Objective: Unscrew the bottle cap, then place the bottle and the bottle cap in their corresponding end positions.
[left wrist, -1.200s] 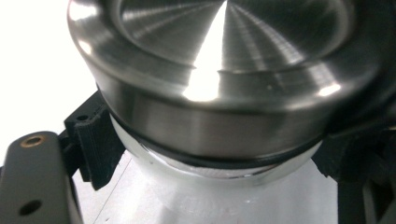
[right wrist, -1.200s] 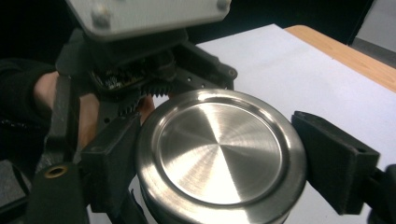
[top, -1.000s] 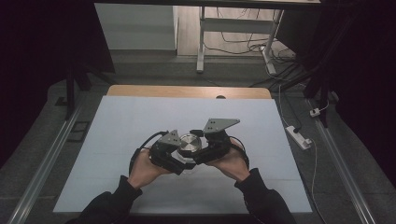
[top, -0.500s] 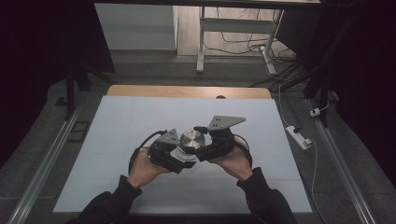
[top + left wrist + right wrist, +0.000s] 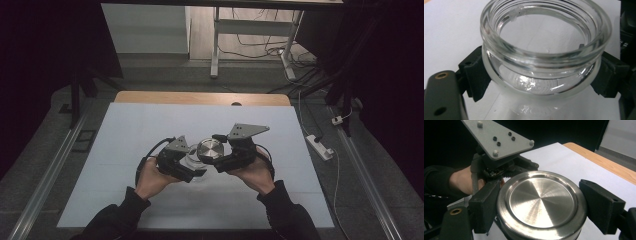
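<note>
Your left gripper [image 5: 544, 75] clamps the open glass jar [image 5: 544, 50] below its rim; your right gripper [image 5: 541, 205], closed on the steel lid [image 5: 541, 202], holds it just right of that jar.

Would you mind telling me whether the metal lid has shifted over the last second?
No. The metal lid sits at the same spot below the table's wooden edge.

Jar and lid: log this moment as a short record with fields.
jar: clear glass, mouth open, lid off
lid: round steel, beside the jar mouth
left tool: shut on jar below the threaded neck
right tool: shut on lid rim
table: white top, wooden far edge
</note>
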`<state>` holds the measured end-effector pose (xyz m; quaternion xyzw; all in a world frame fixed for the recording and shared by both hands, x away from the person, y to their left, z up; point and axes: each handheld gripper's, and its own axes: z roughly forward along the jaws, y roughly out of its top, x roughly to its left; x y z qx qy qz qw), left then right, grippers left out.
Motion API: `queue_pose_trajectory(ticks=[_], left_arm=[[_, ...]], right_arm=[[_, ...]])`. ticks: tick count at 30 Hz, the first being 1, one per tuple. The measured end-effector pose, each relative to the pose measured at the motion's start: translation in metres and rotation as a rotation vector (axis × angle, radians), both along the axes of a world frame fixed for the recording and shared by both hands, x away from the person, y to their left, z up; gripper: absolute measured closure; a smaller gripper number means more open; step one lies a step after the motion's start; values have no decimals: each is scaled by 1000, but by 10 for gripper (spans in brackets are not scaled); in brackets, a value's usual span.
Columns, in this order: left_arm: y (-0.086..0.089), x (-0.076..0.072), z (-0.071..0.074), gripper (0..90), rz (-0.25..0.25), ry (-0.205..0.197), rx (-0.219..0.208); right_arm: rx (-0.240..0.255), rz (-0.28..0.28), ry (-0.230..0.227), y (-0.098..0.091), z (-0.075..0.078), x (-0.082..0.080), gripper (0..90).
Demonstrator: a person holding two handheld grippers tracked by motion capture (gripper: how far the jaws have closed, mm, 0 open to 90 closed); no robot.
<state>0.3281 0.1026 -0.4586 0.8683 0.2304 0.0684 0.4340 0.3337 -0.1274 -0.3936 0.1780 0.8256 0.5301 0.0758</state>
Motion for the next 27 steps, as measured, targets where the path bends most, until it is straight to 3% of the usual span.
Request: queue_pose_trajectory(ticks=[27], left_arm=[[12, 14, -3, 158, 65, -25, 2]], right_arm=[[-26, 3, 14, -7, -14, -13, 197]])
